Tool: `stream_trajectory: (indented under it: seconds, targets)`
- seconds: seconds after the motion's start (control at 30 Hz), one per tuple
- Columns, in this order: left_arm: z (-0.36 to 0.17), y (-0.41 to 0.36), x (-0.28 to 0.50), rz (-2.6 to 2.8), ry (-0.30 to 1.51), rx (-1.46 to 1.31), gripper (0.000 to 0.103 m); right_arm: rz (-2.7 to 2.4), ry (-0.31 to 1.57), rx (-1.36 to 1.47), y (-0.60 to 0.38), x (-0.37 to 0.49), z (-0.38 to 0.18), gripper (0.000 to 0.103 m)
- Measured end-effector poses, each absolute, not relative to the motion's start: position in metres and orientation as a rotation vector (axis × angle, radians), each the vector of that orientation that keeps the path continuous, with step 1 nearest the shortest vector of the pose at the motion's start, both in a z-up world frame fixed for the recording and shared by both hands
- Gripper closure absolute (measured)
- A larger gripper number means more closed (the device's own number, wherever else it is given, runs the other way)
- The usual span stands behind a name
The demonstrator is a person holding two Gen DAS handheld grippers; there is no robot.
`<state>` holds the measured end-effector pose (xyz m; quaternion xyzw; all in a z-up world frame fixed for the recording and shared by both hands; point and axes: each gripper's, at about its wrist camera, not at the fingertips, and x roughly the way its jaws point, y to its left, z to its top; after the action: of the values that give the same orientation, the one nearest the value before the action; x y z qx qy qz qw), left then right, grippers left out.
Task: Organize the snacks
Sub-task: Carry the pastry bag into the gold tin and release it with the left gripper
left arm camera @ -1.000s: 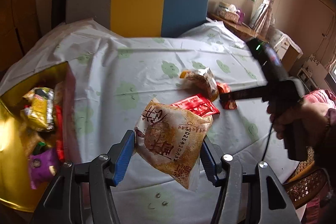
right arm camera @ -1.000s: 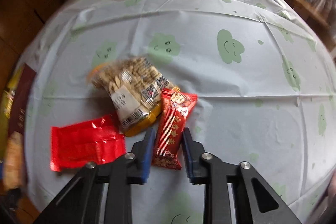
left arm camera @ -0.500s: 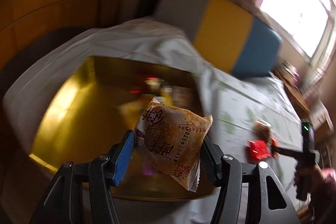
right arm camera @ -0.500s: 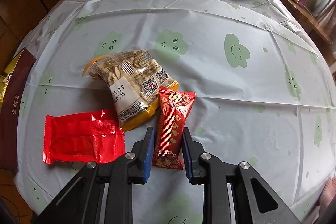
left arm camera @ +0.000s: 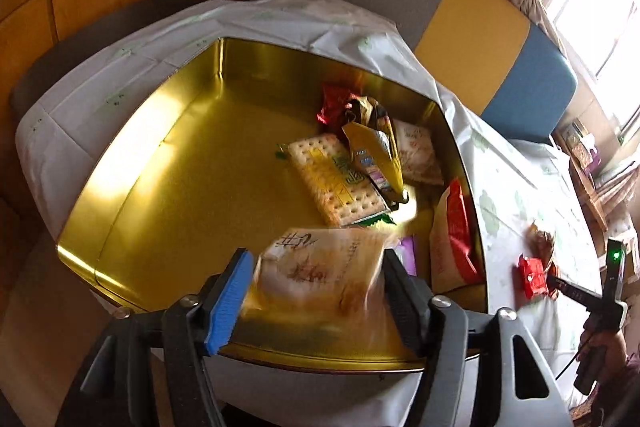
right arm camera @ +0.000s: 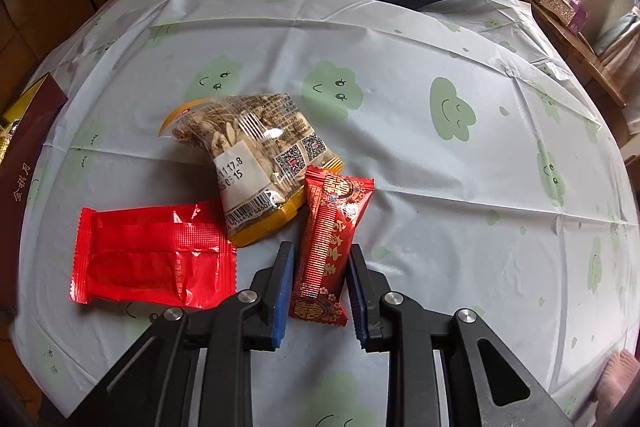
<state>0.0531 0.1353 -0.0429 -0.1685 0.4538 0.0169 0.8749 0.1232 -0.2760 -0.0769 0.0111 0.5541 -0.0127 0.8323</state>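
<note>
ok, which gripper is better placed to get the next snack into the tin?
Left. The left gripper holds the tan snack bag over the gold tin; the right gripper only straddles the red patterned packet on the table.

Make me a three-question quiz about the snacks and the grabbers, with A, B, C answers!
1. Where is the beige snack packet?
A. On the floor
B. Between the left gripper's fingers, over the gold tin
C. Under the seed bag

2. How many snacks lie on the tablecloth in the right wrist view?
A. Three
B. One
C. Six

3. What is the right gripper doing?
A. Pointing at the window
B. Holding a cup
C. Its fingers sit either side of the patterned red packet

Answers:
1 B: the blurred packet sits between the fingers above the tin.
2 A: the sunflower seed bag, the plain red packet and the patterned red packet.
3 C: the packet lies on the cloth between the fingers; a firm squeeze cannot be told.
</note>
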Motion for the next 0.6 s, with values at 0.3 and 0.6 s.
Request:
stream_trajectory:
  seconds: [0.3, 0.6]
  targets:
    - [-0.027, 0.128, 0.042, 0.074, 0.881, -0.258, 0.036, -0.03, 1.173, 0.003, -0.274, 0.123, -0.076, 0.077]
    - [-0.018, 0.118, 0.033, 0.123, 0.841, -0.194, 0.036, -0.039, 1.177, -0.011, -0.272, 0.121, -0.076, 0.076]
